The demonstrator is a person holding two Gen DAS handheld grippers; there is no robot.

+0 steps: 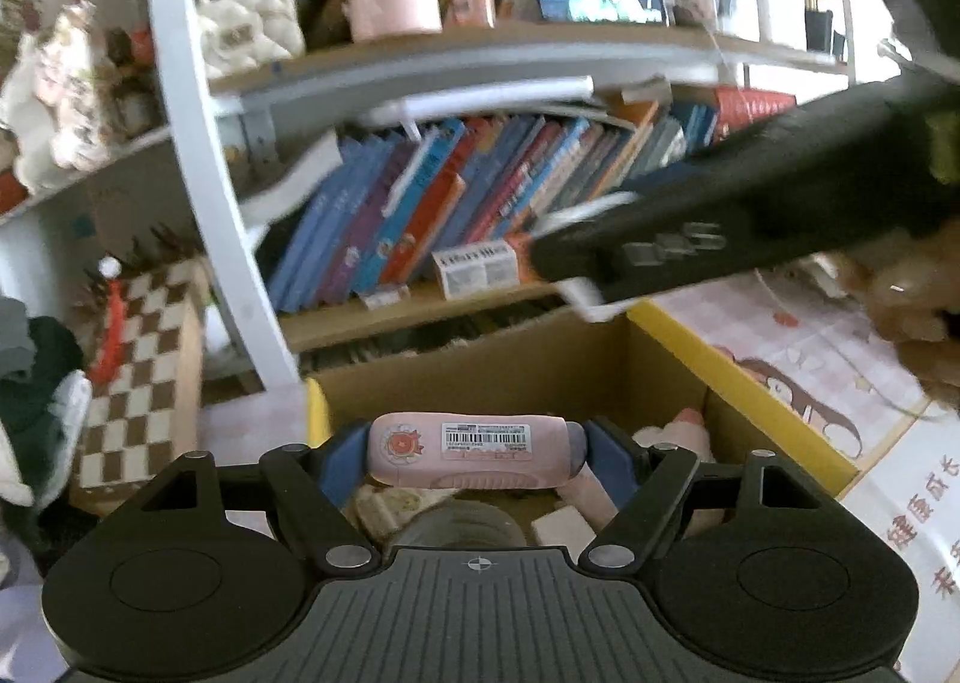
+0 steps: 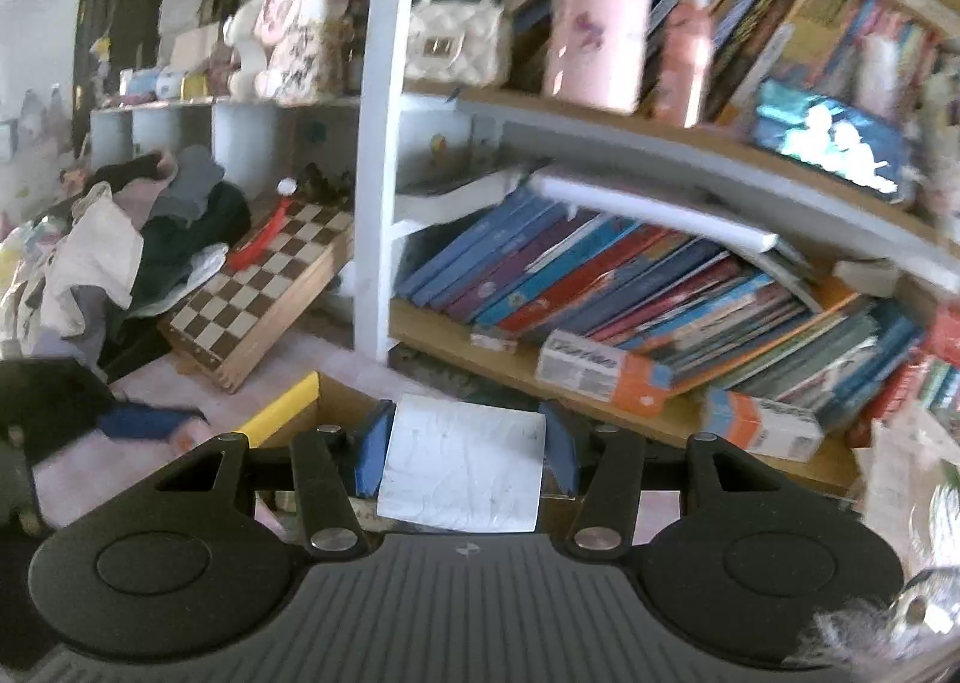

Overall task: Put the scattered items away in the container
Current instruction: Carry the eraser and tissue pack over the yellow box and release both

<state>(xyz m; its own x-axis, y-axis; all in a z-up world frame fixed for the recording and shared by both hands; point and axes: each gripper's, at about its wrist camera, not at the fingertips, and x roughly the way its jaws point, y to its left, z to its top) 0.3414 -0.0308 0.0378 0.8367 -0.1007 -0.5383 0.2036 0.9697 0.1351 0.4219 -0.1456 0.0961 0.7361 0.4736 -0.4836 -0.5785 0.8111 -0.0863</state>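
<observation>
The left tongs (image 1: pixel 474 452) clamp a pink barcoded tube (image 1: pixel 474 448) crosswise above the open cardboard box (image 1: pixel 750 383), while the right tongs (image 2: pixel 465 449) grip a white paper-wrapped packet (image 2: pixel 462 467) before the bookshelf (image 2: pixel 600 143)

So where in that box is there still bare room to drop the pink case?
The box is bare cardboard along its far wall and right side. Its near end, under the left gripper holding the pink case, is crowded with small items.
</observation>
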